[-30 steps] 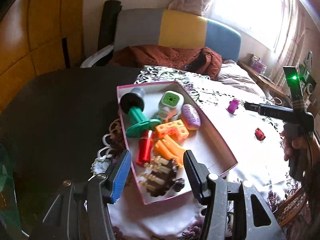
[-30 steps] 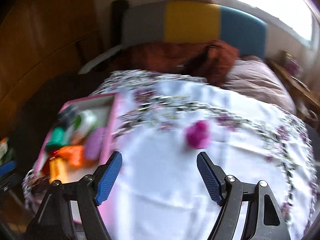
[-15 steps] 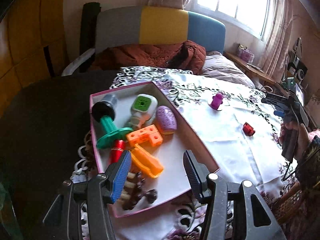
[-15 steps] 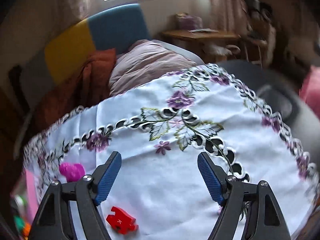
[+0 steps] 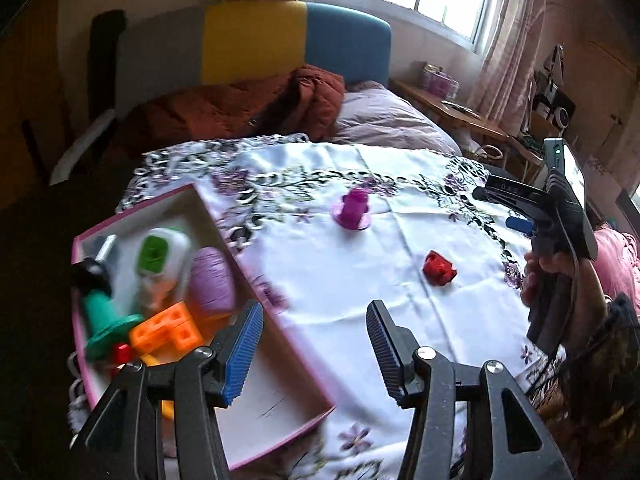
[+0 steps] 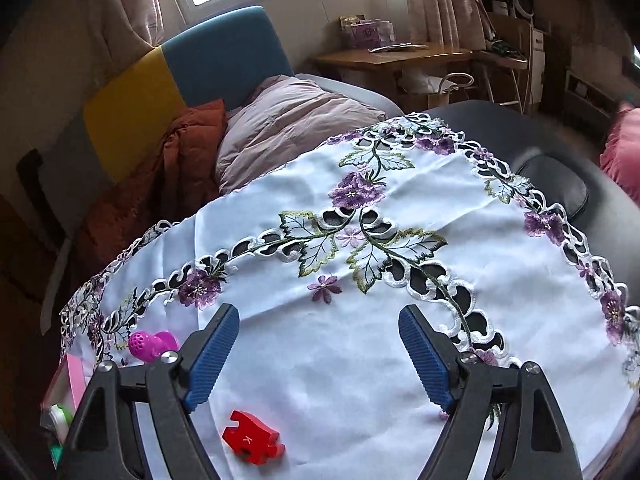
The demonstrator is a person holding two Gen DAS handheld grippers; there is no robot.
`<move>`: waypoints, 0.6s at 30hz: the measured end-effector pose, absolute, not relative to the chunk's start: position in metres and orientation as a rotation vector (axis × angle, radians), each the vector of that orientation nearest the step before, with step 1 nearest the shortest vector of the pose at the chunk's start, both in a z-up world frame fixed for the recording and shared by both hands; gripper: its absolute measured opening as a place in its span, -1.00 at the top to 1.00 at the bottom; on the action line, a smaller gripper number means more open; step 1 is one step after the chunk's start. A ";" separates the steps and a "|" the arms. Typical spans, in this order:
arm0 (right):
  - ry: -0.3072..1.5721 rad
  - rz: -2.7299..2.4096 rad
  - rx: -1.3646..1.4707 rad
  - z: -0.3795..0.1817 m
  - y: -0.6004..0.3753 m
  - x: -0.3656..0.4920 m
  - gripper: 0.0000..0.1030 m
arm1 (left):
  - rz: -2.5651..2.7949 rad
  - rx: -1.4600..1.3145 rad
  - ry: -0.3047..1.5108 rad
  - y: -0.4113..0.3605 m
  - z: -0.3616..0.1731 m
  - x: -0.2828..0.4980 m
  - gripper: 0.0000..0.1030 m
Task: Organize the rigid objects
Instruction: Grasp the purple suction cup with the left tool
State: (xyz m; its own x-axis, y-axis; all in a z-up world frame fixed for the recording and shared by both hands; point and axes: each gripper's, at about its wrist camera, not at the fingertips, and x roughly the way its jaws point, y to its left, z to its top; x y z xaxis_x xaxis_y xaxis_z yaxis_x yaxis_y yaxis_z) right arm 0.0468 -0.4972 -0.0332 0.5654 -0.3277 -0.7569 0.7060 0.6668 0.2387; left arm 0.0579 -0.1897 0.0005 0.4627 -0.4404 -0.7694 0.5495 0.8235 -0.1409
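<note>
A red puzzle piece (image 6: 253, 437) lies flat on the white embroidered tablecloth (image 6: 360, 360), low in the right wrist view, just below and inside the right gripper (image 6: 318, 354)'s left finger; a small letter shows on its top. Those jaws are opening, with only cloth between them, and they hold nothing. To the left a magenta toy (image 6: 152, 343) rests on the cloth, partly hidden behind the same finger. The left wrist view shows the same two pieces lying well apart on the cloth: the red one (image 5: 439, 269) and the magenta one (image 5: 353, 210) standing upright.

The pink-rimmed box (image 5: 256, 280) sits on the left side of the cloth, blurred, holding a green-and-white bottle-like toy (image 5: 160, 260), a lilac oval (image 5: 211, 284), an orange block (image 5: 168, 330) and a green-stemmed piece (image 5: 102, 316); further contents are cut off behind the left gripper (image 5: 314, 350). Its jaws stand partly apart and empty, over the box's near wall and the cloth.

At the right edge of that view a person's hand (image 5: 540, 276) grips the other tool's handle, partly out of frame. Beyond the table stand a bed with a colour-block headboard (image 5: 256, 36) and a rust blanket (image 5: 240, 108).
</note>
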 end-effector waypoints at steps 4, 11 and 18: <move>0.729 -0.639 0.570 -0.031 -0.496 0.046 -0.63 | -0.621 0.142 0.935 -0.219 -0.012 0.073 -0.05; 0.734 -0.625 0.613 -0.033 -0.501 0.048 -0.66 | -0.630 0.169 0.967 -0.260 -0.025 0.110 -0.07; 0.743 -0.615 0.651 -0.036 -0.504 0.048 -0.67 | -0.638 0.187 0.988 -0.297 -0.041 0.136 -0.10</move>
State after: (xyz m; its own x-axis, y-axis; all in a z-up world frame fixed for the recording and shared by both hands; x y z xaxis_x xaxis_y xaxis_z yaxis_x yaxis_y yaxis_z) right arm 0.0483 -0.5045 -0.0357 0.5852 -0.2699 -0.7647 0.7011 0.6422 0.3099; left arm 0.1364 -0.2972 -0.0410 0.3861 -0.4157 -0.8235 0.5797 0.8037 -0.1340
